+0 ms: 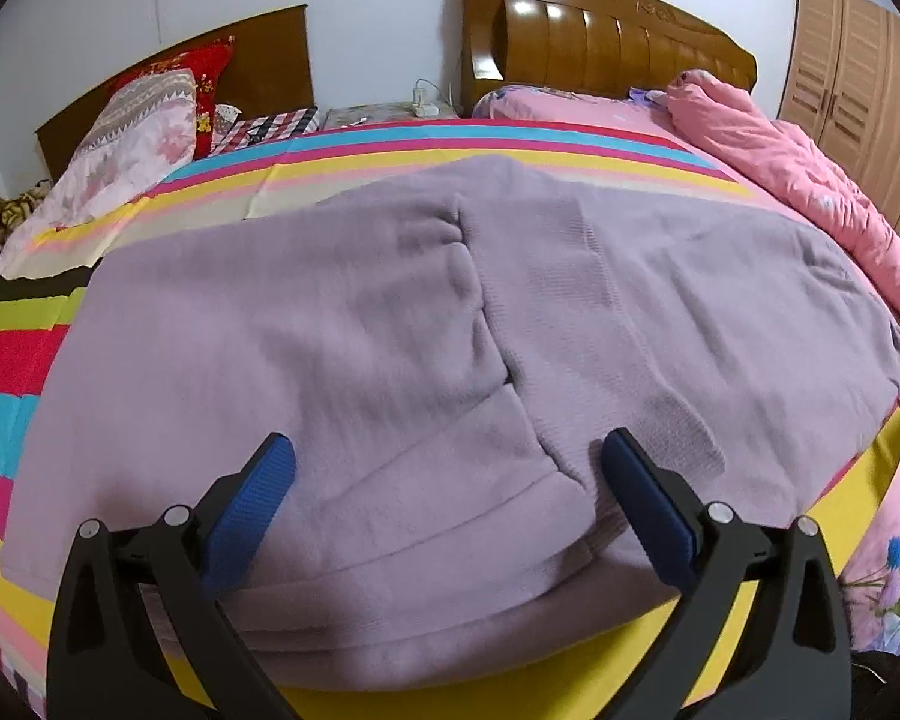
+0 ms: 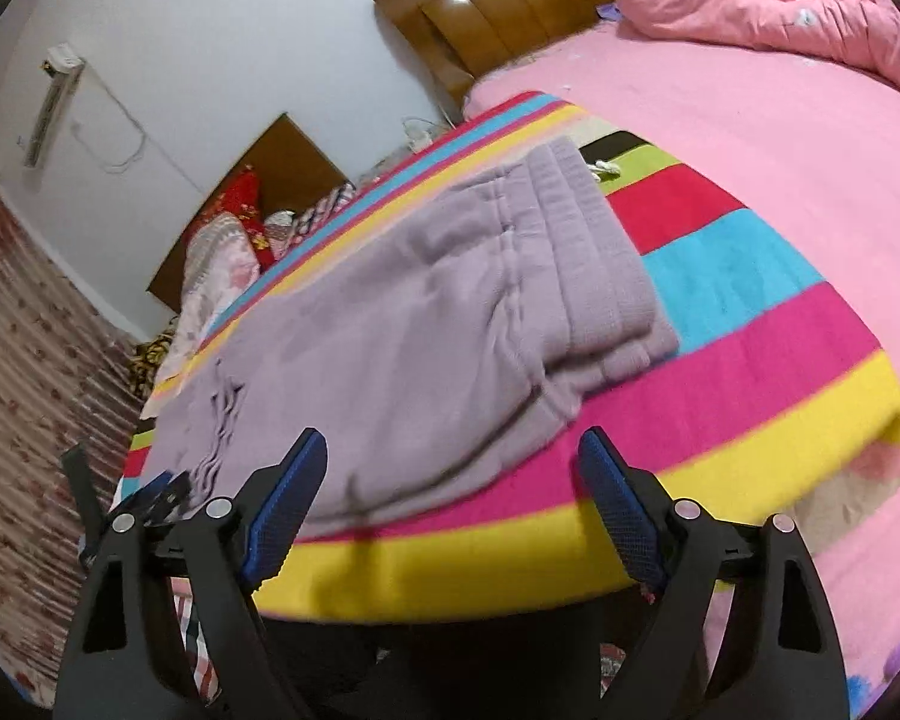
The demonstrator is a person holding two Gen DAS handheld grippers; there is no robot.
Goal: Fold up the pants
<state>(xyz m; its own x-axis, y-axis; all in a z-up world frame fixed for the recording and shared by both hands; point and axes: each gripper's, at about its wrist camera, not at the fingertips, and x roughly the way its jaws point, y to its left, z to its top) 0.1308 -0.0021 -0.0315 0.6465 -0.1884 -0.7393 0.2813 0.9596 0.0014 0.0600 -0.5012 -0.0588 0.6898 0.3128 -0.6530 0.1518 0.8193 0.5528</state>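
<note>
Lilac fleece pants point(image 1: 426, 360) lie spread flat on a striped blanket point(image 1: 30, 348) on the bed. In the left wrist view my left gripper point(image 1: 447, 450) is open and empty, its blue pads straddling the pants' near edge. In the right wrist view the pants point(image 2: 414, 348) lie ahead, with the ribbed waistband point(image 2: 594, 264) on the right. My right gripper point(image 2: 453, 450) is open and empty, just above the pants' near edge. The left gripper point(image 2: 150, 492) shows at the left edge of the pants in the right wrist view.
A pink quilt point(image 1: 810, 180) is bunched at the bed's right. Wooden headboards point(image 1: 600, 42) and pillows point(image 1: 150, 120) stand at the back. A wardrobe point(image 1: 858, 90) is at the far right. The bed's front edge point(image 2: 480, 570) is just below the right gripper.
</note>
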